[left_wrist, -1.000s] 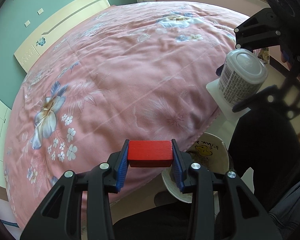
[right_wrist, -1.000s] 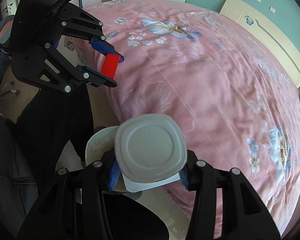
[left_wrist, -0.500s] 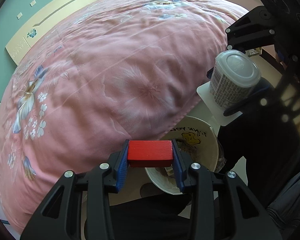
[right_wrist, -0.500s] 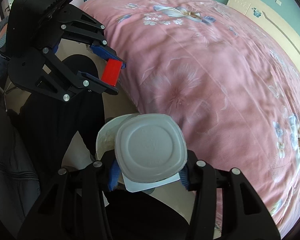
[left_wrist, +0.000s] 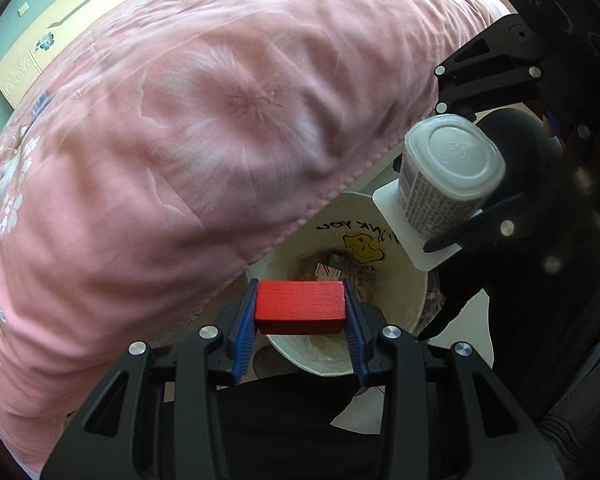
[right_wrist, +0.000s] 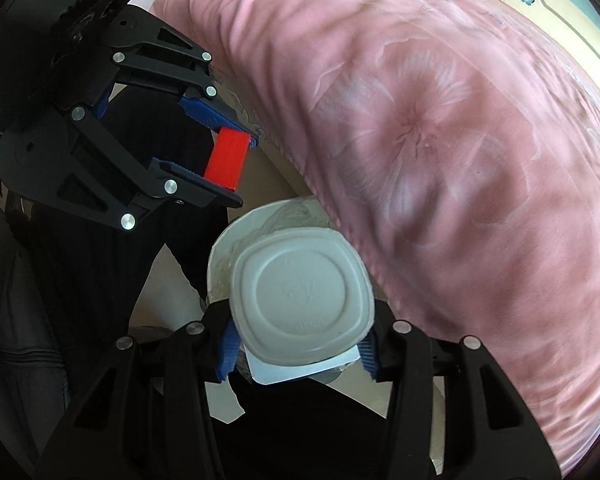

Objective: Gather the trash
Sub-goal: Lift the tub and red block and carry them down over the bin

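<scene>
Beside pink bedding (left_wrist: 204, 128), a white bin (left_wrist: 404, 292) holds wrappers (left_wrist: 332, 270).

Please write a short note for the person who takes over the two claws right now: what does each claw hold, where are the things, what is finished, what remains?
Left claw: shut on a red block, pointing down over the white trash bin.
Right claw: shut on an upturned white plastic cup, also above the bin, beside the left claw.
Bin: on the floor by the pink floral bedspread; it already contains some wrappers.
Done: both items picked up and brought over the bin.
Left: open each claw so the items drop in.
</scene>
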